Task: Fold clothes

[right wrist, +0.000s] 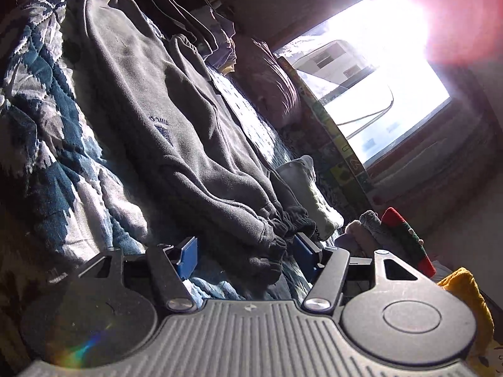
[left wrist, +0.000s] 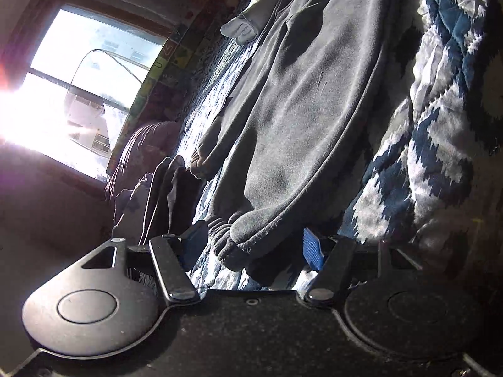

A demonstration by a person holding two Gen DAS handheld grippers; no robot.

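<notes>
From the left wrist: left claw (left wrist: 254,246) spread wide, gripping nothing. Grey sweatpants (left wrist: 298,110) laid long on the blue and white quilt (left wrist: 440,125) of the bed. Bunched cuff end (left wrist: 239,235) right between the two blue pads (left wrist: 312,248), maybe touching, hard to tell. Small white sock (left wrist: 240,30) far up beside the pants. Dark clothes (left wrist: 157,188) heaped near the bright window (left wrist: 88,88).

Best way here, most likely: slide low so both layers of the cuff sit deep between the pads, then squeeze. Pinching only the fuzzy top layer bad, since the leg under it could slip out and spoil the fold.

From the right wrist: right claw (right wrist: 245,256) also spread wide, also gripping nothing. Other bunched end of the sweatpants (right wrist: 176,119) between its blue pads (right wrist: 188,253). White sock (right wrist: 306,185) just beside that end, and a red and green thing (right wrist: 405,238) plus a yellow cloth (right wrist: 465,286) off to the side.

Good to close both claws together, lift evenly, keep the pants straight. Careful not to catch the quilt or the sock.
</notes>
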